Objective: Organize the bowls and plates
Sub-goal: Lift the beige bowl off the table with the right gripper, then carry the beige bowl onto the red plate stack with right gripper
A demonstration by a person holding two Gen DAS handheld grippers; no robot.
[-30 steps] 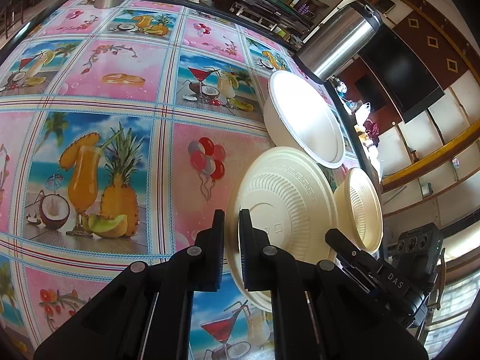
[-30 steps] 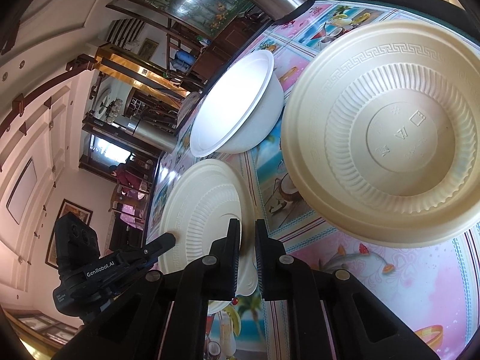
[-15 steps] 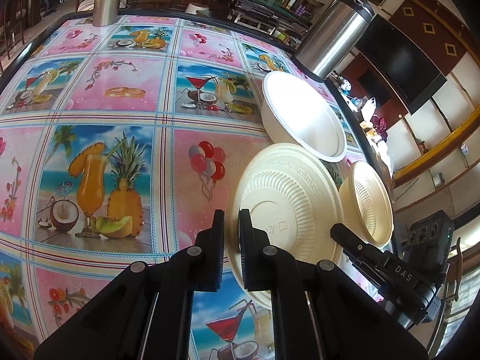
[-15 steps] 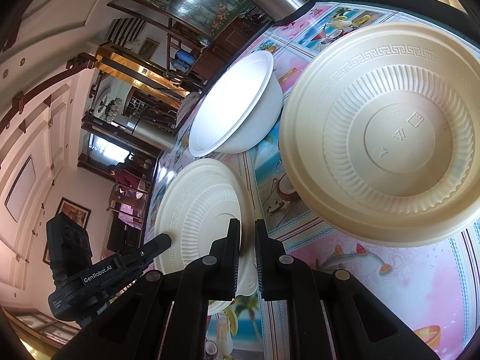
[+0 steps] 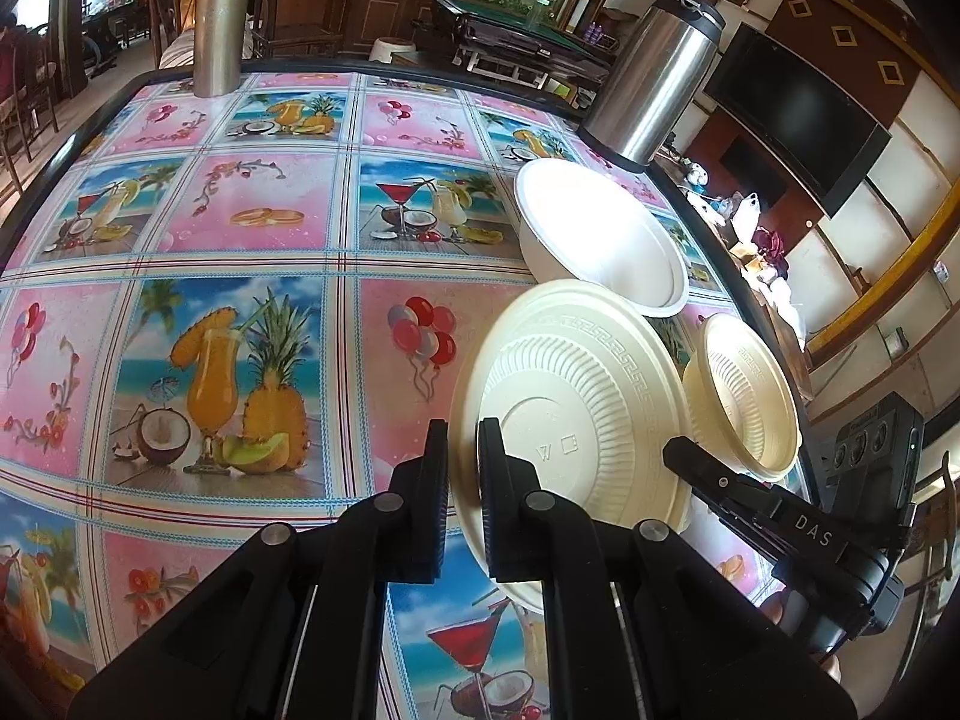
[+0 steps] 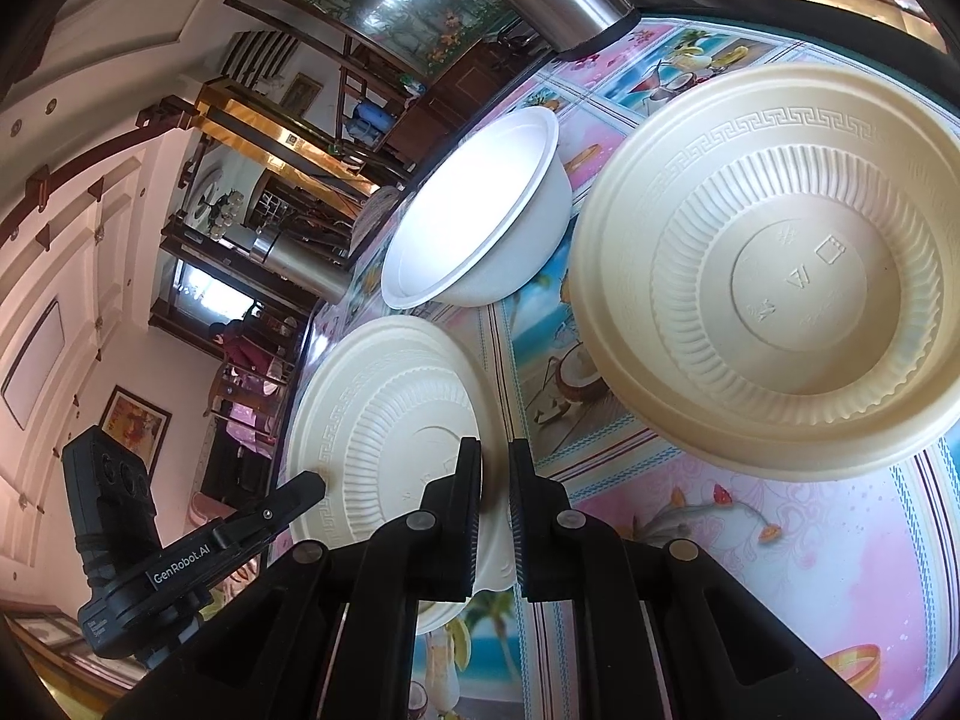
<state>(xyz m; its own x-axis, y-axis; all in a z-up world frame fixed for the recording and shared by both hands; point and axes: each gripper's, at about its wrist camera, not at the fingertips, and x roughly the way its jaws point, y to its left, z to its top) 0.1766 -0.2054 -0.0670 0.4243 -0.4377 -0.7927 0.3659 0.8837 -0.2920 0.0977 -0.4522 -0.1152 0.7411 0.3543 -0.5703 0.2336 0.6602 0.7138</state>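
Both grippers grip one cream ribbed plate (image 5: 576, 420) by opposite rims. My left gripper (image 5: 463, 438) is shut on its near left rim, and the right gripper (image 5: 678, 450) reaches in from the right. In the right wrist view the right gripper (image 6: 495, 456) is shut on the plate (image 6: 390, 438), with the left gripper (image 6: 312, 483) at the far rim. A cream ribbed bowl (image 5: 750, 402) (image 6: 780, 276) stands just beyond the plate. A white bowl (image 5: 600, 240) (image 6: 474, 216) sits behind both.
The table (image 5: 270, 222) wears a bright fruit-and-cocktail oilcloth. A steel flask (image 5: 654, 72) stands at the back right corner and a steel tumbler (image 5: 219, 24) at the far edge. The table's right edge runs close by the bowls.
The left wrist view has lifted and tipped up, showing more of the room beyond the table. Both grippers keep their hold on the plate. The right wrist view is almost unchanged.
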